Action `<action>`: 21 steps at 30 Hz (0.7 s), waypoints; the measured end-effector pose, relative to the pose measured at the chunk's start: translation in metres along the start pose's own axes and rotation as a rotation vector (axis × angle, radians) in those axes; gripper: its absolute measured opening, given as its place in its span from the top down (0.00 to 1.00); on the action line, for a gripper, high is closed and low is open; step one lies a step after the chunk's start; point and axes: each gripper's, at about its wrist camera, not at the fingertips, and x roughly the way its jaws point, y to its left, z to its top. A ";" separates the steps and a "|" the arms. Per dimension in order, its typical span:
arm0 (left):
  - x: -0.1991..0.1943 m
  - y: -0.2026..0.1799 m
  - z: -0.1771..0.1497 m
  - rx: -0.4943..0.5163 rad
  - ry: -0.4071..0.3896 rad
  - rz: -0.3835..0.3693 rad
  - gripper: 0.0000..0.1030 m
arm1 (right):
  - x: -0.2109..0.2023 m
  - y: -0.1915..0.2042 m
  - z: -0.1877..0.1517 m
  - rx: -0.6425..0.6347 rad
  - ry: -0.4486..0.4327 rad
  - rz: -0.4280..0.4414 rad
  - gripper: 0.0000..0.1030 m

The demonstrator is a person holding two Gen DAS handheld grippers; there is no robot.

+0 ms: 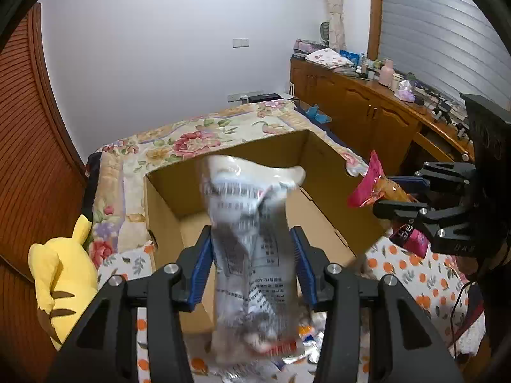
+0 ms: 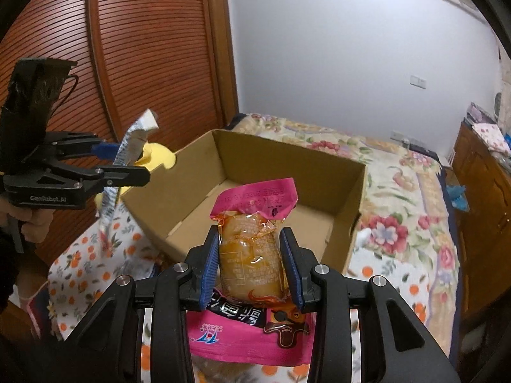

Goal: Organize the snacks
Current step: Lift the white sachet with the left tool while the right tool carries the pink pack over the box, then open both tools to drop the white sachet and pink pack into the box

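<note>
Fingers of the left gripper [image 1: 252, 265] are closed against a silver-white snack pouch [image 1: 252, 239], held upright at centre frame; the print is motion-blurred. Right gripper [image 2: 250, 268] pinches a pink-and-orange snack packet [image 2: 252, 239] between its blue pads [image 2: 210, 268], lower centre of the right wrist view. Both packets hang in front of an open cardboard box [image 2: 348, 198], mid-frame, resting on the floral bedspread [image 2: 412, 210]. Yellow plush toy [image 1: 60, 274] at lower left of the left wrist view.
</note>
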 end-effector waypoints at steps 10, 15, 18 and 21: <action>0.009 0.012 0.031 -0.013 -0.028 -0.059 0.57 | 0.034 -0.023 0.017 0.028 -0.014 0.033 0.64; 0.015 0.016 0.046 -0.012 -0.055 -0.020 0.57 | 0.050 -0.029 0.023 0.040 -0.012 0.014 0.64; 0.031 0.018 0.043 -0.006 -0.039 0.003 0.57 | 0.058 -0.030 0.021 0.053 -0.005 0.007 0.64; 0.050 0.020 0.036 -0.009 -0.007 0.011 0.61 | 0.068 -0.028 0.017 0.058 0.014 0.000 0.64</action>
